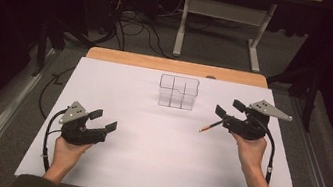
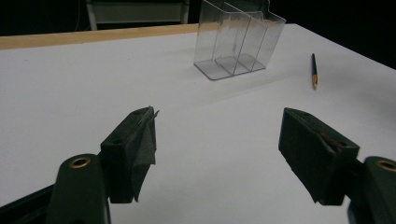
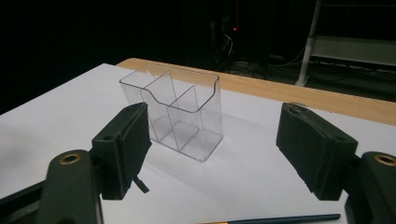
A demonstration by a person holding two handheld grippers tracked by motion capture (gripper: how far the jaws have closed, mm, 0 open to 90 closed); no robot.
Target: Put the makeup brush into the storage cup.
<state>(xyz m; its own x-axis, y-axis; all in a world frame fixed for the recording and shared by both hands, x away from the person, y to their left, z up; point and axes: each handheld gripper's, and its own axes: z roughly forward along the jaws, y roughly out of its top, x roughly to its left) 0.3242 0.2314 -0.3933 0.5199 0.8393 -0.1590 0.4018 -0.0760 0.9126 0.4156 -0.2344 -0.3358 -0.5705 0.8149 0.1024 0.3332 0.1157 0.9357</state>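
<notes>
Holding left black two-jaw gripper [image 1: 103, 120] low over white table sheet [image 1: 152, 172], jaws spread wide, nothing between them. Grey three-cornered plate on top, black cable looping back beside left hand [image 1: 66, 151]. Pointing forward and toward table centre.

From left gripper view: same gripper [image 2: 219, 140] with jaws well apart, bare white sheet [image 2: 70, 93] between pads. Clear plastic three-compartment holder [image 2: 238, 42] ahead, roughly between the jaw lines, well apart from them, upright. Dark pencil with yellowish tip [image 2: 314, 70] ahead of right jaw, lying flat, apart from holder. Strip of wooden table edge [image 2: 93, 36] beyond sheet.

Mid-table, high view: clear holder [image 1: 178, 92] upright on sheet, ahead of both grippers, nearer the right one, untouched. Compartments look empty.

Right side: right black two-jaw gripper [image 1: 226, 110] held in right hand [image 1: 249, 149], jaws parted, gripping nothing, aimed leftward toward holder. Pencil [image 1: 211, 126] flat on sheet just below and in front of its jaws, slanting away toward table centre; contact with gripper body not readable from above.

From right gripper view: right gripper [image 3: 212, 144] wide apart, holder [image 3: 175, 109] ahead, overlapped by left jaw's inner edge, not touched. Pencil [image 3: 280, 219] lying crosswise on sheet at bottom edge, under the gap, clear of both pads. Wooden edge [image 3: 303, 95] behind.
</notes>
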